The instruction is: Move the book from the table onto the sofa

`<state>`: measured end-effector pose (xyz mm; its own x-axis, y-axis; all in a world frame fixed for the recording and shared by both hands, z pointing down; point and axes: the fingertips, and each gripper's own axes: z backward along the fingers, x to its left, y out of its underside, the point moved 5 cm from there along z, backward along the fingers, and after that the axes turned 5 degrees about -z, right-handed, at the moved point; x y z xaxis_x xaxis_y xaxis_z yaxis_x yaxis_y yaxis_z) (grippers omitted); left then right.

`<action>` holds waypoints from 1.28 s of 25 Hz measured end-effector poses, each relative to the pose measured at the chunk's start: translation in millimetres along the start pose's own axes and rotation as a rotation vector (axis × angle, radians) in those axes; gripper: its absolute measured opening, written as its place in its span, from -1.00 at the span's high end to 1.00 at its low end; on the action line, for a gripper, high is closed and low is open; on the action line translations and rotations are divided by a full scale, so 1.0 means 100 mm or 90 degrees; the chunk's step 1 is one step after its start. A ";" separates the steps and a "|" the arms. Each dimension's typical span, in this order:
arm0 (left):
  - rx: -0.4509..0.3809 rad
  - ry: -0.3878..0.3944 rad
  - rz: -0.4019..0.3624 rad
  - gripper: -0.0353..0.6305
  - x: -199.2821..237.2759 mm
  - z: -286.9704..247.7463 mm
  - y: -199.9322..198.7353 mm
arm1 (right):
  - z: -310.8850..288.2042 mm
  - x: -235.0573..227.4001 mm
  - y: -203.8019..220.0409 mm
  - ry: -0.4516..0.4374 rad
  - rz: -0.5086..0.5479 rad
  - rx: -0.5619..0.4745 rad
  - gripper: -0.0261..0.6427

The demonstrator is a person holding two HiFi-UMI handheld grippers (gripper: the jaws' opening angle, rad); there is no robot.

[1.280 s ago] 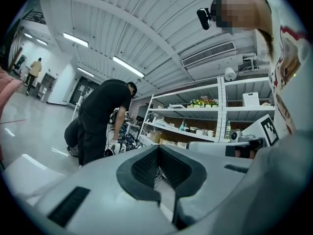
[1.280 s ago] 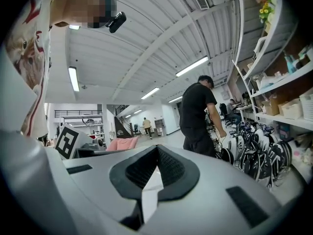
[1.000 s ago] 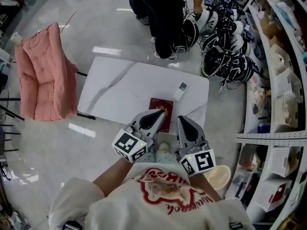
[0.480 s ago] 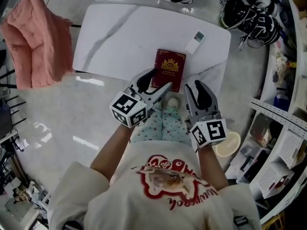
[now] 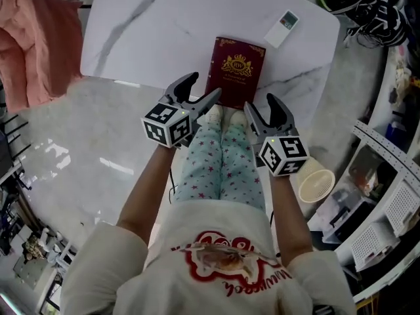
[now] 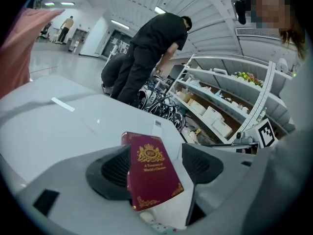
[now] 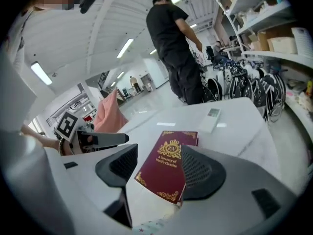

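Nearest the camera, the person's legs in star-patterned trousers (image 5: 223, 156) are showing between two outstretched arms, each hand carrying a tool. The left tool (image 5: 200, 89) is standing with its jaws wide apart, having just been opening, and it is gripping nothing. In the left gripper view the book (image 6: 151, 173) is showing in the gap ahead of the ribbed pads, which are not pressing on it. The right tool (image 5: 262, 107) is likewise gaping, its jaws having just been opening too, with nothing held. From its own view the book (image 7: 168, 170) is lying beyond the spread pads. Just past both tools, the maroon book (image 5: 236, 72) is lying flat and closed, gold-crested cover up, on the white marble surface (image 5: 151, 25) at its near edge. The left tool's inner tip is hovering just beside the book's near-left corner, though whether they are touching I cannot tell. Further along the surface, a white remote control (image 5: 282, 26) is resting well apart from the book. Off to the left the pink sofa (image 5: 33, 44) is standing beside the surface, while black helmets (image 5: 367, 5) are crowding the floor at the far right — a person in black (image 6: 146, 58) is bending over them.
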<state>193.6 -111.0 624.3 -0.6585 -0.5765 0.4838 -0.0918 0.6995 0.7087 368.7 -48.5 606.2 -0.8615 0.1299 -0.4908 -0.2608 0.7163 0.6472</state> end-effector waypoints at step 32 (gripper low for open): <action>0.097 -0.009 0.135 -0.04 0.38 -0.66 1.14 | -0.81 -0.61 1.07 -0.004 -0.185 0.115 0.16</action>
<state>207.4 -81.2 758.2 -0.6856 -0.4049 0.6050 -0.0615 0.8603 0.5061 358.1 -35.2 752.1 -0.7597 -0.0944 -0.6434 -0.4138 0.8334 0.3662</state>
